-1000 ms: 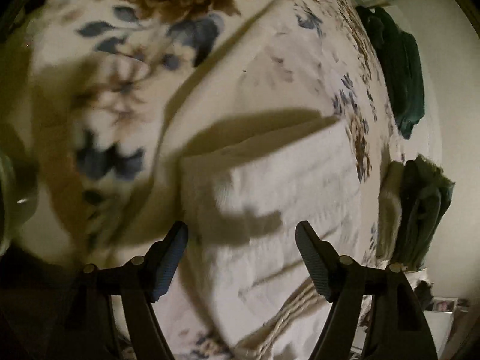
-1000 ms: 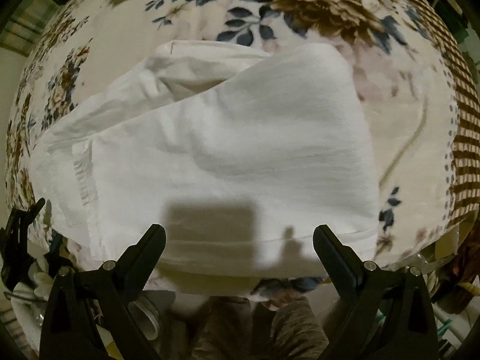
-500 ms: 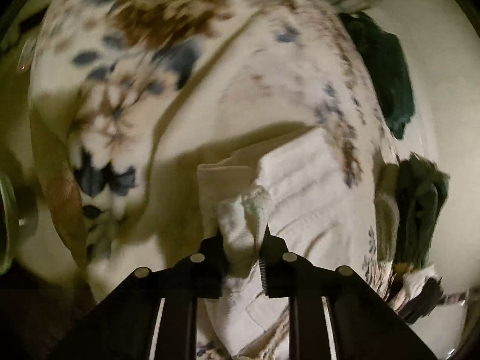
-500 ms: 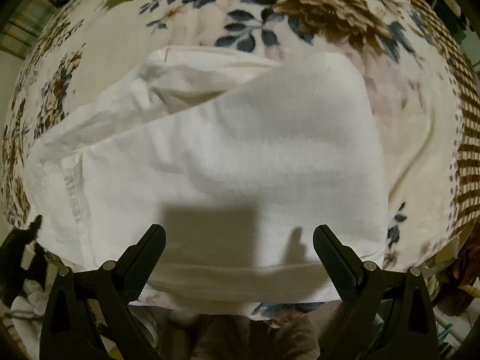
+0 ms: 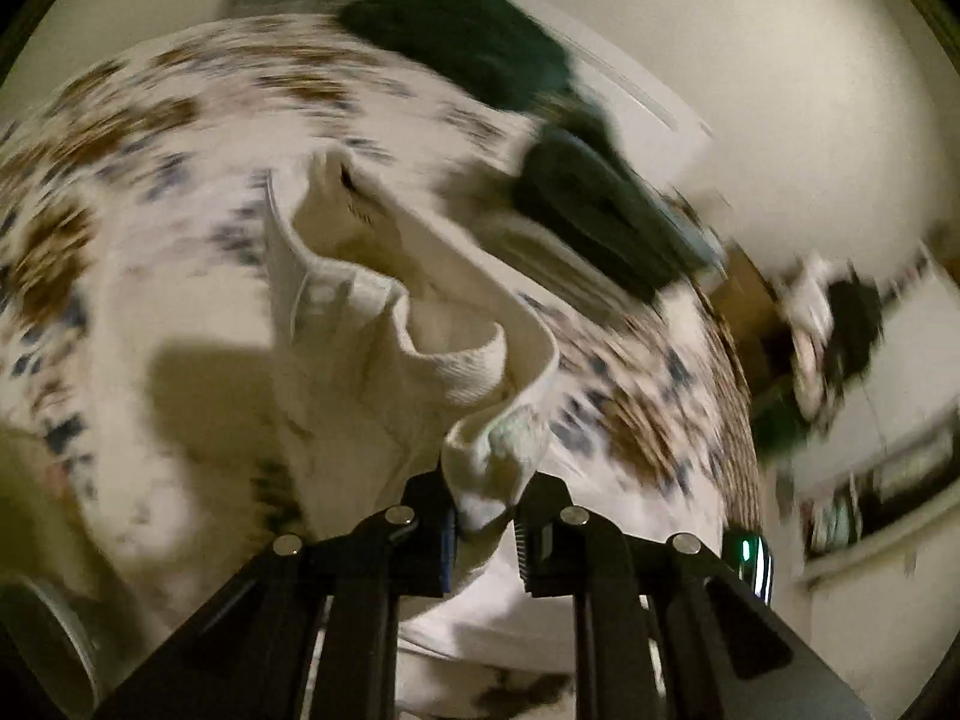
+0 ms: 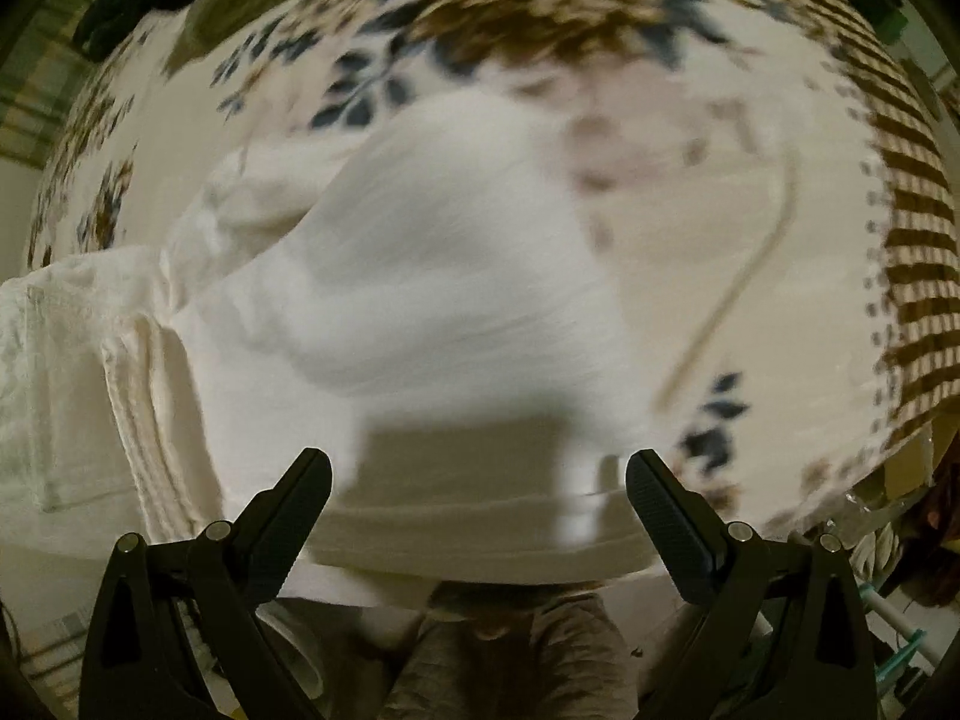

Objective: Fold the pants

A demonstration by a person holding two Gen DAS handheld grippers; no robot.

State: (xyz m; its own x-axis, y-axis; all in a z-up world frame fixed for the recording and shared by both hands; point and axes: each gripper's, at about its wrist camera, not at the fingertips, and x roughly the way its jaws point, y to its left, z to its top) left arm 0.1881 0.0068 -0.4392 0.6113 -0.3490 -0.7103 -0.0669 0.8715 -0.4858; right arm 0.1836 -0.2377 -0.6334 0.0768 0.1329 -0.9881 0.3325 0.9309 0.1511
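Two tongs over floral bedspread (image 6: 690,192): left (image 5: 487,525) pinching white pants (image 5: 474,372), right (image 6: 478,495) agape.

Left tool (image 5: 485,525): wide open a second ago, closed half a second ago, now clamped on a bunched corner of the white cotton pants (image 5: 420,324) and raised, the cloth pulled up off the floral-print bedspread (image 5: 108,192) into a curling, standing fold. Its view has swung toward the dark green folded garments (image 5: 576,204) and the wall.

Right tool (image 6: 479,480): lower over the pants' near hem (image 6: 480,540); the left part of the pants (image 6: 78,372) is bunched higher.
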